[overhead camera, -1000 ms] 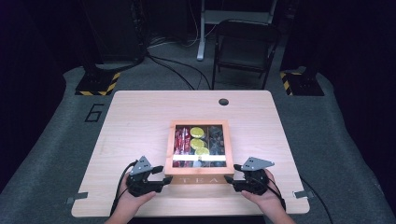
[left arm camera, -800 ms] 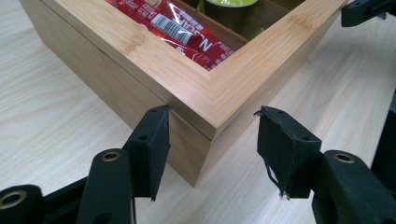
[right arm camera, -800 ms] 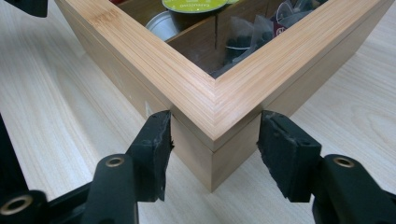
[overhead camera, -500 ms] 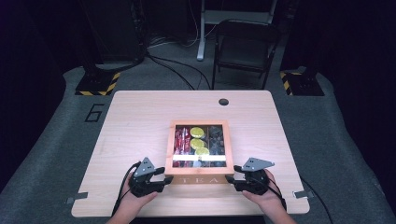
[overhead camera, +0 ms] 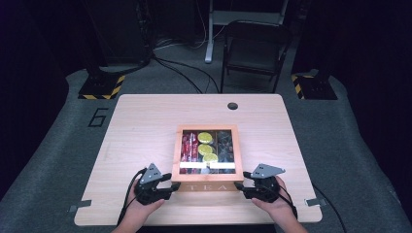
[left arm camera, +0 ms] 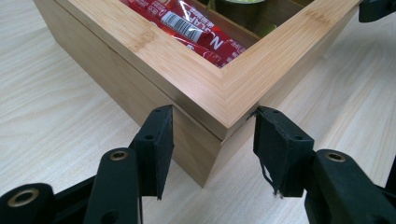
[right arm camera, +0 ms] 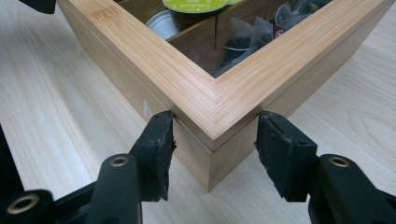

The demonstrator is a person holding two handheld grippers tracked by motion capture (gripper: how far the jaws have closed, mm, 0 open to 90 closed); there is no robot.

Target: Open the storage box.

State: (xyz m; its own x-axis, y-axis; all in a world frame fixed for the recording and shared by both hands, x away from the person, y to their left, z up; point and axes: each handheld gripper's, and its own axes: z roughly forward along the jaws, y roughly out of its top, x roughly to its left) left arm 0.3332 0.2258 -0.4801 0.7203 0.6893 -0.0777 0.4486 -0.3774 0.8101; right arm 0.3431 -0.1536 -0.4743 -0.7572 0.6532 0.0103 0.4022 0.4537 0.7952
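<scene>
Near the table's (overhead camera: 145,126) front edge sits the tea box (overhead camera: 206,186), lid closed. At its near-left corner the left gripper (overhead camera: 166,183) has just been closing, pads (left arm camera: 159,144) pressed against the corner's two sides. The right gripper (overhead camera: 241,187) clamps the near-right corner likewise. Through the lid show red packets (left arm camera: 196,28) and green-topped capsules (right arm camera: 196,5) — cut off at the frame — and dark sachets (right arm camera: 254,35), hard to make out.

A square bamboo tea box (overhead camera: 206,184) sits flat near the table's front edge, its framed window lid closed. Through the lid show red sachets (overhead camera: 188,147), green-lidded capsules (overhead camera: 204,148) and dark tea bags (overhead camera: 225,145) in separate compartments.
</scene>
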